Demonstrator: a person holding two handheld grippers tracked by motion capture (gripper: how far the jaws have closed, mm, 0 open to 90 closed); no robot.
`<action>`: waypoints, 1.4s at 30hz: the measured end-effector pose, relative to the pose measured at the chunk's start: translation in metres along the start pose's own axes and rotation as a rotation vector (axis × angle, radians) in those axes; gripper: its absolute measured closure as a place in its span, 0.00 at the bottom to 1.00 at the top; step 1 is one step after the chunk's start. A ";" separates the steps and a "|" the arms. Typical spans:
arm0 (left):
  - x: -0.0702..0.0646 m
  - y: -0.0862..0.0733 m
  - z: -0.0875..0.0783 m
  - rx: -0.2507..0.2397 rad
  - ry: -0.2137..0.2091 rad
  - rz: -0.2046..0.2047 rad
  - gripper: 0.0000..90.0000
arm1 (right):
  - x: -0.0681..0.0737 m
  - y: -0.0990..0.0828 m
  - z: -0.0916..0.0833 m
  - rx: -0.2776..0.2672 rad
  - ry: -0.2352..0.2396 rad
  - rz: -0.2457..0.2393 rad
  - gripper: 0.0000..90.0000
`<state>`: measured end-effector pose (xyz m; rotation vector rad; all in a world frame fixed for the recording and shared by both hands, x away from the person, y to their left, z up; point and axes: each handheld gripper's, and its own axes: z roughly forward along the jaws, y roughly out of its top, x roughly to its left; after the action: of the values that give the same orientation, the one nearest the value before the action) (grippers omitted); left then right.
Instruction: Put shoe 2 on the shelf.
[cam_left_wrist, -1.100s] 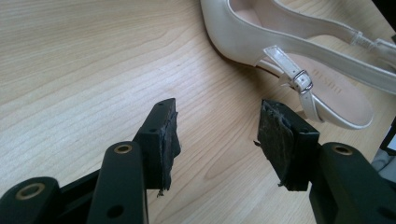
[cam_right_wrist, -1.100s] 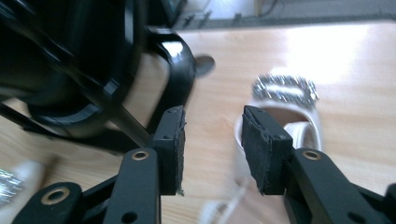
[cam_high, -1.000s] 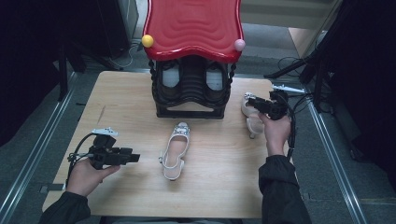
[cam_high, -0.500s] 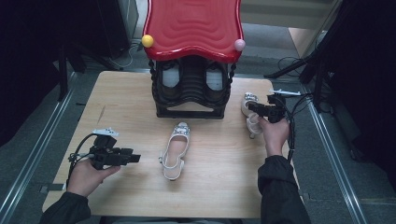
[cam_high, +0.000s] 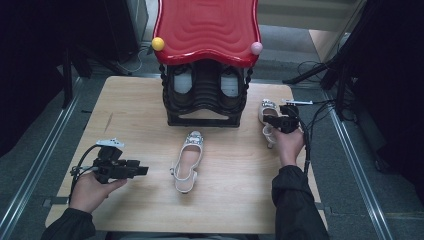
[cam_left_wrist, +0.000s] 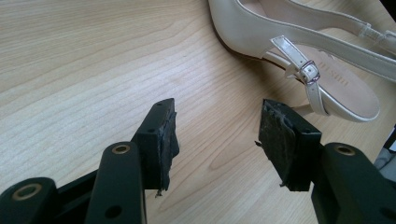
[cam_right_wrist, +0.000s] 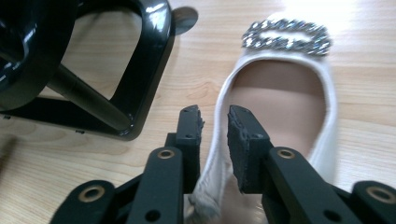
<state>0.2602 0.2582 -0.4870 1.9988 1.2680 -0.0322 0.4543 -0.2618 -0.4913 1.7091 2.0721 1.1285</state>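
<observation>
The right gripper (cam_right_wrist: 214, 122) has been closing — its jaws straddle the side wall of the right shoe (cam_right_wrist: 280, 98), toe pointing ahead. The left gripper (cam_left_wrist: 217, 133) gapes empty, the other shoe (cam_left_wrist: 299, 51) just beyond.

Table (cam_high: 130, 105): pale wood grain, showing smooth and matt. Shoe rack (cam_high: 205, 95): black plastic, looking glossy and catching light, under a shiny red ribbed top (cam_high: 207, 25). Right shoe (cam_right_wrist: 280, 107): off-white leather-like upper, carrying a glinting metal chain buckle (cam_right_wrist: 286, 37). Middle shoe (cam_left_wrist: 299, 46): cream, appearing smooth with a slight sheen, small metal strap buckle. Gripper pads (cam_left_wrist: 275, 140): black rubber, looking rough and frayed.
</observation>
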 end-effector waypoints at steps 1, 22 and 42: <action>0.000 -0.001 -0.001 0.001 0.001 0.000 0.52 | 0.002 0.001 0.001 0.000 -0.003 0.006 0.89; -0.004 0.011 0.007 -0.011 -0.022 0.031 0.50 | -0.008 0.001 -0.032 -0.068 0.056 0.084 0.98; -0.011 0.035 0.028 0.007 -0.087 0.081 0.46 | 0.007 -0.014 -0.073 -0.073 0.149 0.091 0.98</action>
<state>0.2918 0.2250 -0.4819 2.0305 1.1324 -0.0832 0.3979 -0.2856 -0.4495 1.7492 2.0270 1.3801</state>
